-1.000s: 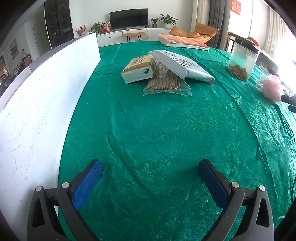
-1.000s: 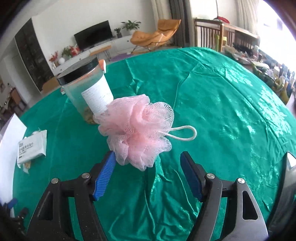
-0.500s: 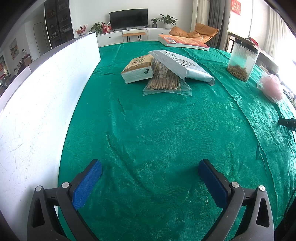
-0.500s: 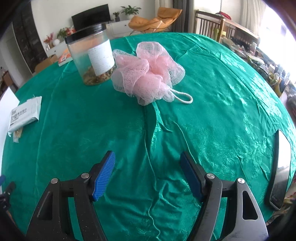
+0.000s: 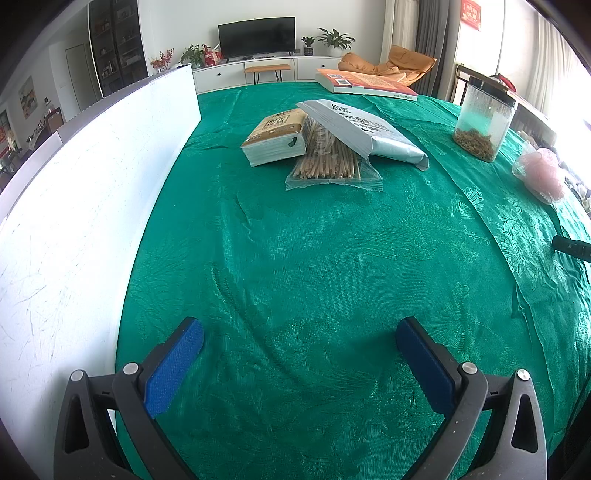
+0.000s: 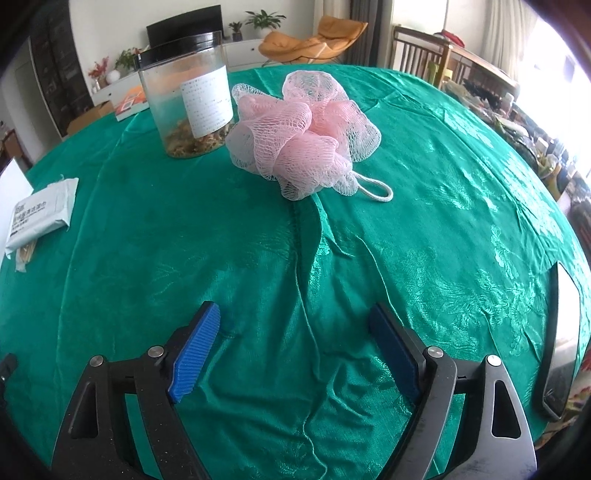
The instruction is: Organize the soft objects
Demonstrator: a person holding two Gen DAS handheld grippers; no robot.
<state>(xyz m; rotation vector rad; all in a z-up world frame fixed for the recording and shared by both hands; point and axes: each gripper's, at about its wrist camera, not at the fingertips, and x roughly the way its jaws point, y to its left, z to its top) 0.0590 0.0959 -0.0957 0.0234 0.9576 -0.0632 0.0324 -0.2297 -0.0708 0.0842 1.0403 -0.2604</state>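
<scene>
The pink bath pouf lies on the counter beside a jar, well ahead of the right tongs, which gape empty; the left tongs likewise stand open.

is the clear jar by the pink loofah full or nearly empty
Nearly empty. The clear jar stands upright with its black lid on, and only a shallow layer of brownish contents sits at the bottom beside the pink loofah.

A home living room: television, orange lounge chair, potted plants.
</scene>
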